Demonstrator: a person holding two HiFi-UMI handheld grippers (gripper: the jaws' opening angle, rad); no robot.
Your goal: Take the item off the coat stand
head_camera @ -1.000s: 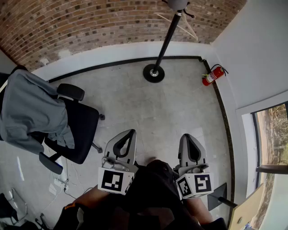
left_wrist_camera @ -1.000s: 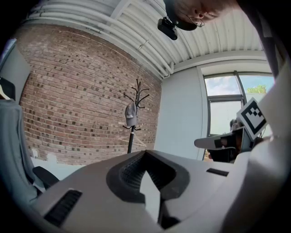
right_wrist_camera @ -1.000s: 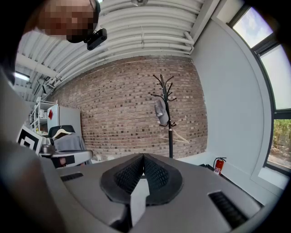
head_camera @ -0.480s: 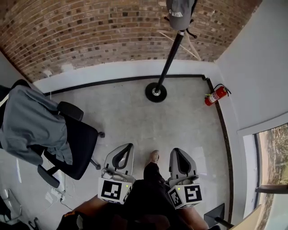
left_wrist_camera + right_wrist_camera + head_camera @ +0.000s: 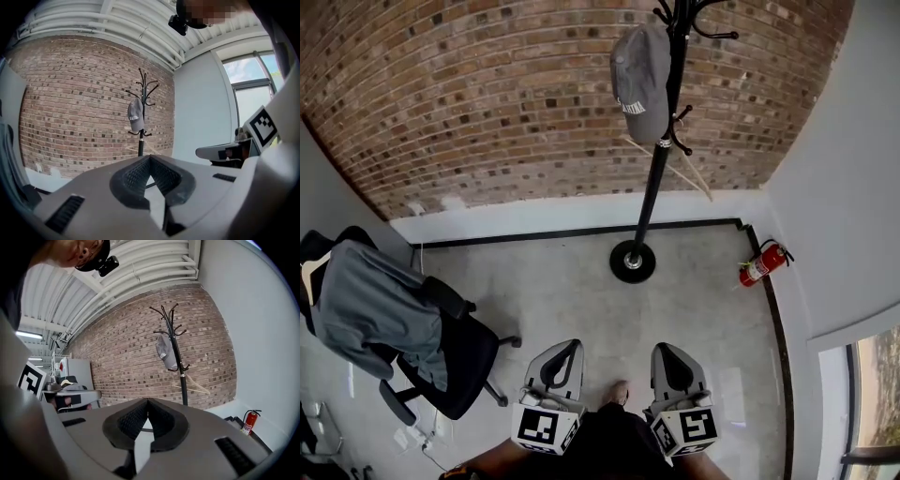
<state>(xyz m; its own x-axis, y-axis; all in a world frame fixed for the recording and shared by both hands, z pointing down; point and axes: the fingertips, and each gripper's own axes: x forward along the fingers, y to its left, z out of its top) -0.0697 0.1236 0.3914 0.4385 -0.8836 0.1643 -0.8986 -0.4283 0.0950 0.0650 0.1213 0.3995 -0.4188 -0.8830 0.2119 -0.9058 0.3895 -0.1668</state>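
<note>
Brick wall (image 5: 487,112) rises behind a bare grey floor (image 5: 572,281). High on the stand (image 5: 661,159) hangs the cap (image 5: 639,82), well apart from both grippers. I judge this the approach: next, close in, raise one gripper and open it at the cap. Left gripper (image 5: 571,345) and right gripper (image 5: 664,347) hold nothing, their fingers closed tip to tip. White lettering on the cap is too small to read.

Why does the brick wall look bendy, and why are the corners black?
Head view: the wide lens bows the red brick wall into an arch and tilts the black coat stand. Left gripper view: dark corners ring the picture, and the tall window glares bright. Right gripper view: same dark ring; the grey cap looks sharp.
</note>
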